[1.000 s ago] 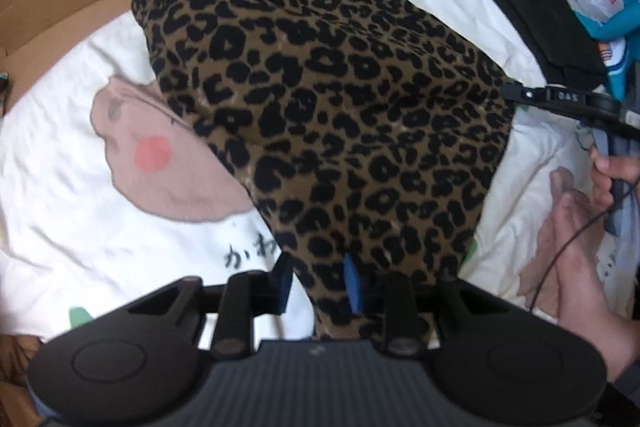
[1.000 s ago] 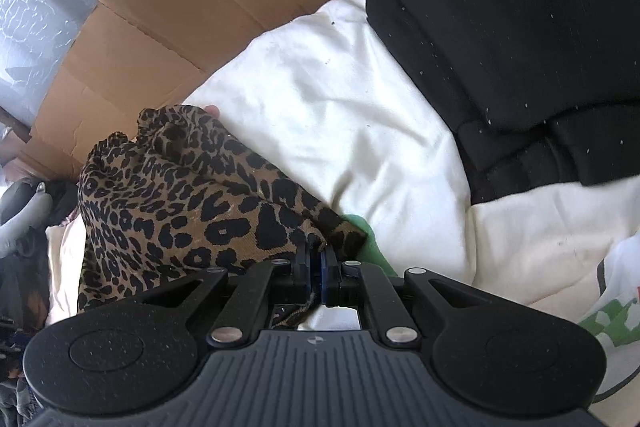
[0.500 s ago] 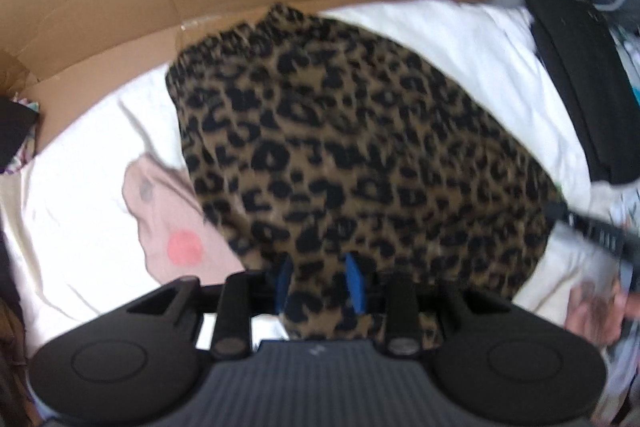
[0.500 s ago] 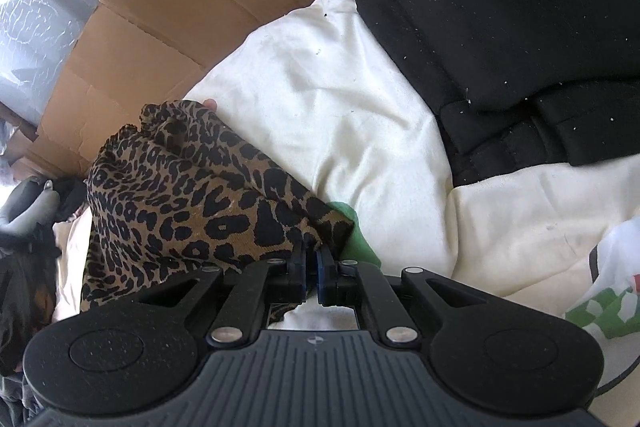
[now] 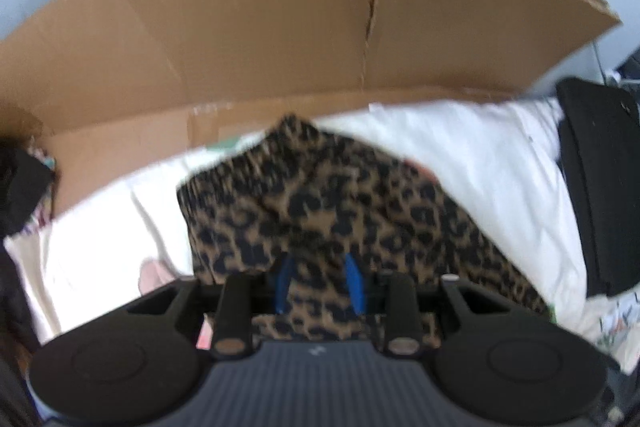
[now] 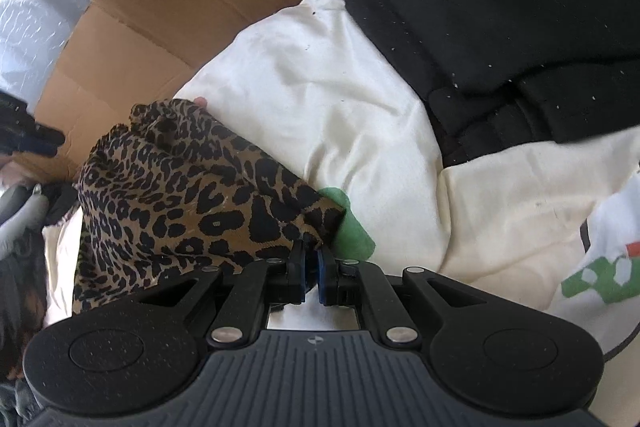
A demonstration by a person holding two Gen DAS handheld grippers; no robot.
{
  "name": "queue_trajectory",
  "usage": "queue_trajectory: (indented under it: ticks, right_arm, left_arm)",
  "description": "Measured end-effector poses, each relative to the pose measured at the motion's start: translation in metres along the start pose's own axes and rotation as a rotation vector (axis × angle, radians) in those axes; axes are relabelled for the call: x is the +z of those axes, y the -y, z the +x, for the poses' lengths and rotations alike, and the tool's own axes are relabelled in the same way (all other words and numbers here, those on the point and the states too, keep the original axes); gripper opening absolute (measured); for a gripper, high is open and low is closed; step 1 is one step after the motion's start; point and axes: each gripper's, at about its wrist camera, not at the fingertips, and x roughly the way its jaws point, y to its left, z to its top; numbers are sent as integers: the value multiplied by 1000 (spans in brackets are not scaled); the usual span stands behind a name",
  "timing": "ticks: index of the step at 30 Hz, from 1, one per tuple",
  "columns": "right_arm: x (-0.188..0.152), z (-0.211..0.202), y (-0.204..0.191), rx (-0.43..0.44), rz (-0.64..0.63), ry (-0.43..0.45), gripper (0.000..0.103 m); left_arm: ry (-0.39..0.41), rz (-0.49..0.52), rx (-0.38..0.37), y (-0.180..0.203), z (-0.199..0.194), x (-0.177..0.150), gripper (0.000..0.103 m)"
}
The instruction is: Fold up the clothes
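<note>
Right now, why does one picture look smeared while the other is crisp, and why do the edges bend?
Left wrist view: the leopard-print cloth and the cardboard are smeared by motion blur. Right wrist view: sharp, the cloth's spots and lint on the black clothes crisp. Both views: the fisheye lens bows straight edges and darkens the corners.

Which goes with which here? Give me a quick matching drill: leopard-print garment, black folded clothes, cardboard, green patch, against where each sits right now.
Things:
1. leopard-print garment
2. black folded clothes
3. cardboard
4. green patch

Places:
A. standing behind the bedding
B. printed on the white cover, beside the right gripper
C. pinched in the right gripper
D. stacked at the far right

Pairs: 1-C, 2-D, 3-A, 4-B
</note>
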Motion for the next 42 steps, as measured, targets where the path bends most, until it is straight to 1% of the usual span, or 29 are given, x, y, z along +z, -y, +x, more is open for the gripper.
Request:
queue_trajectory:
  ticks: [3, 4, 5, 6, 8, 9, 10, 12, 17, 18, 19, 21, 28, 31, 35, 39, 42]
  right_arm:
    - [1, -2, 1, -1, 30, -3, 11]
    - [0, -4, -1, -1, 22, 1, 13]
    - [-1, -6, -2, 7, 11, 1, 12]
    - [-1, -9, -4, 25, 0, 2, 13]
    - [-2, -16, -6, 54, -13, 26, 21]
    - [-3, -19, -7, 65, -21, 39, 32]
    - [-2, -22, -9, 74, -34, 53, 38]
    - [1, -26, -12, 83, -53, 71, 42]
    - [9, -35, -16, 67, -93, 104, 43]
    - [10, -36, -15, 70, -87, 107, 44]
    - [10, -37, -14, 74, -81, 110, 48]
    - [8, -39, -14, 92, -78, 117, 50]
    - [1, -44, -28, 116, -155, 162, 53]
    - [0, -46, -33, 106, -185, 188, 53]
    - [0, -48, -35, 101, -199, 209, 53]
    - [-2, -47, -33, 87, -191, 206, 53]
    - [-2, -47, -30, 80, -183, 202, 53]
  left_arm:
    - [10, -57, 12, 0, 4, 20, 32]
    - [11, -74, 8, 0, 7, 25, 32]
    - [13, -88, 6, 1, 10, 30, 32]
    - [16, -94, 8, 3, 12, 34, 32]
    - [15, -90, 16, 9, 19, 39, 32]
    - [13, -84, 16, 12, 21, 41, 32]
    - [12, -78, 12, 15, 23, 42, 32]
    - [13, -66, 2, 21, 28, 43, 32]
    - [2, -43, 1, 26, 44, 45, 32]
    - [-2, -45, -2, 26, 46, 46, 32]
    - [-5, -47, -4, 26, 49, 46, 32]
    - [-13, -47, 0, 24, 50, 48, 32]
    - [-39, -48, 15, 17, 51, 54, 32]
    - [-49, -56, 10, 14, 49, 59, 32]
    - [-48, -64, -8, 12, 49, 65, 29]
    - [-61, -74, -30, 19, 57, 65, 28]
    - [-61, -95, -40, 27, 67, 59, 28]
